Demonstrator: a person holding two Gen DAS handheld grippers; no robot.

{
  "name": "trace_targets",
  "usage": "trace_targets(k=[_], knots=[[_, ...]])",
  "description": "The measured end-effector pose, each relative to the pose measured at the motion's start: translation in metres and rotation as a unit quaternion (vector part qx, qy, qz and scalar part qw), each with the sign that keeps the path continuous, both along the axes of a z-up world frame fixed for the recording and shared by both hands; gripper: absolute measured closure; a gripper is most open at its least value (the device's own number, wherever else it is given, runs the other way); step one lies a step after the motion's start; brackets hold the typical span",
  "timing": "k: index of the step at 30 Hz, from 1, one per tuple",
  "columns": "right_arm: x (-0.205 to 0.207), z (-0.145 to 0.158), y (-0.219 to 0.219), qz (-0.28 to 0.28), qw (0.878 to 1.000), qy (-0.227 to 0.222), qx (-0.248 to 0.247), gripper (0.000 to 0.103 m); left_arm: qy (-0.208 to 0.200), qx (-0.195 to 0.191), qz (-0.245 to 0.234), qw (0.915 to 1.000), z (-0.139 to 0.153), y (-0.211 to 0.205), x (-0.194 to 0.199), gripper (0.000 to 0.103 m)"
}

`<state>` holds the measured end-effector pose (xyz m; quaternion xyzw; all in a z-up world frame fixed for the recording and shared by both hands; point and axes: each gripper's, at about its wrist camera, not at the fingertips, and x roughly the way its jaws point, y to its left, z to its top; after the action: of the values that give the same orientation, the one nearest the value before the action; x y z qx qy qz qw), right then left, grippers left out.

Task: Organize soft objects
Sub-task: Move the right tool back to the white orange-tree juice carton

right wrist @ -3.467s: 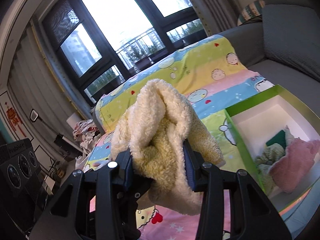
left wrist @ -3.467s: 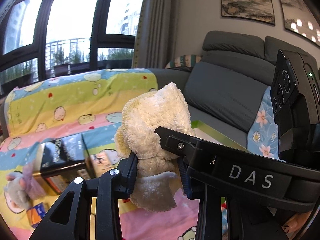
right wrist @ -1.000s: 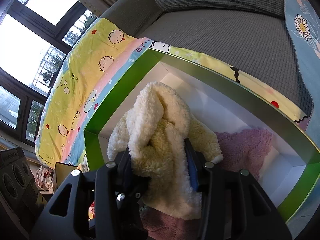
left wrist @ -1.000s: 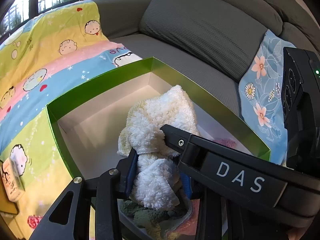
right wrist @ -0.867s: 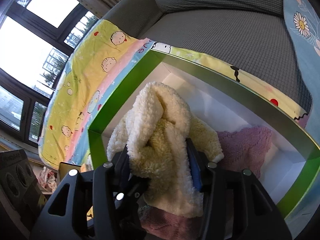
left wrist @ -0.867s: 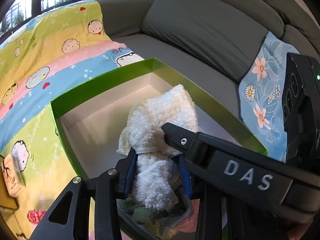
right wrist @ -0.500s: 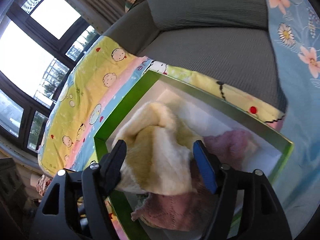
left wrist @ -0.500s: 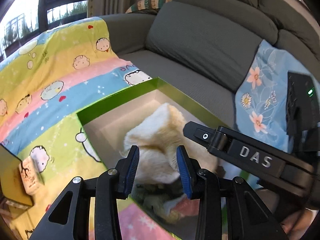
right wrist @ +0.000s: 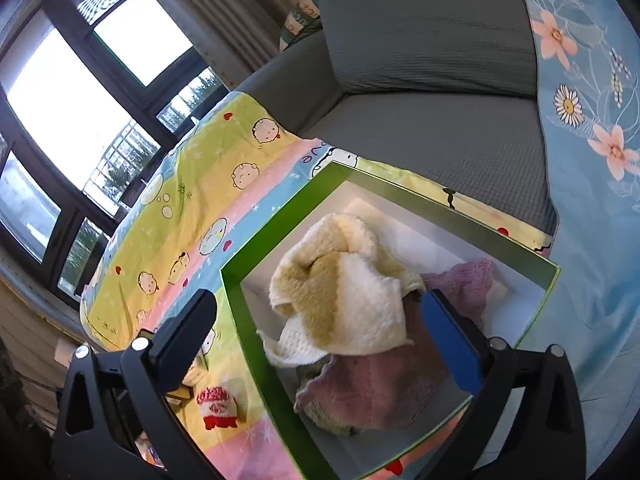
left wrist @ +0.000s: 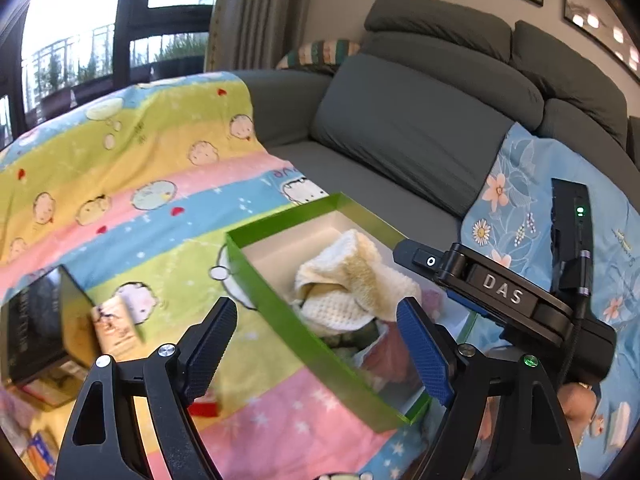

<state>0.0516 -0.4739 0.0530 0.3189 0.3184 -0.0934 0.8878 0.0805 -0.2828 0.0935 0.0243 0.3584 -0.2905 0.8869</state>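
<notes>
Cream towel (right wrist: 344, 292) in green box (right wrist: 256, 344), atop pink cloth (right wrist: 372, 392). Left hand-held gripper (left wrist: 316, 348) and right hand-held gripper (right wrist: 320, 336) above box, jaws just opened wide, nothing held. Box on cartoon blanket (left wrist: 132, 208), near grey sofa (left wrist: 400, 136).

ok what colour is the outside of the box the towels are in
Bright green outside, white inside; clearest in the right wrist view.

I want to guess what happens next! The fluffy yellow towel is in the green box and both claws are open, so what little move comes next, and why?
Probably both claws lift clear: the cream-yellow towel already rests in the green box on the pink towel, and the left claw and right claw, jaws just opened, grip nothing.
</notes>
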Motion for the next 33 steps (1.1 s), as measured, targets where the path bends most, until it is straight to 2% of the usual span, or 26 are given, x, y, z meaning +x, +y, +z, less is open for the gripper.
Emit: trace_targets(k=[5, 6, 8, 15, 21, 28, 33], knots=[[-0.005, 0.009, 0.015, 0.006, 0.999, -0.01, -0.031, 0.001, 0.006, -0.032, 0.026, 0.9991, 0.005, 0.037, -0.011, 0.017], [-0.005, 0.01, 0.018, 0.01, 0.999, -0.011, -0.033, 0.001, 0.007, -0.035, 0.031, 0.9989, 0.005, 0.044, -0.013, 0.01], [-0.005, 0.013, 0.022, 0.016, 0.999, -0.015, -0.036, 0.001, 0.007, -0.042, 0.049, 0.9979, 0.005, 0.06, -0.018, 0.004], [-0.009, 0.023, 0.046, 0.033, 0.997, -0.013, -0.068, 0.001, 0.006, -0.053, 0.107, 0.9928, -0.005, 0.12, -0.033, 0.004], [-0.005, 0.028, 0.069, 0.083, 0.995, -0.029, -0.057, 0.001, 0.019, -0.044, 0.159, 0.9862, -0.029, 0.176, -0.049, 0.003], [0.006, 0.029, 0.113, 0.134, 0.986, -0.014, -0.1, 0.001, 0.037, -0.058, 0.237, 0.9691, -0.065, 0.241, -0.062, 0.003], [0.02, 0.024, 0.135, 0.173, 0.98, -0.004, -0.1, 0.001, 0.001, -0.05, 0.29, 0.9558, -0.071, 0.272, -0.074, 0.003]])
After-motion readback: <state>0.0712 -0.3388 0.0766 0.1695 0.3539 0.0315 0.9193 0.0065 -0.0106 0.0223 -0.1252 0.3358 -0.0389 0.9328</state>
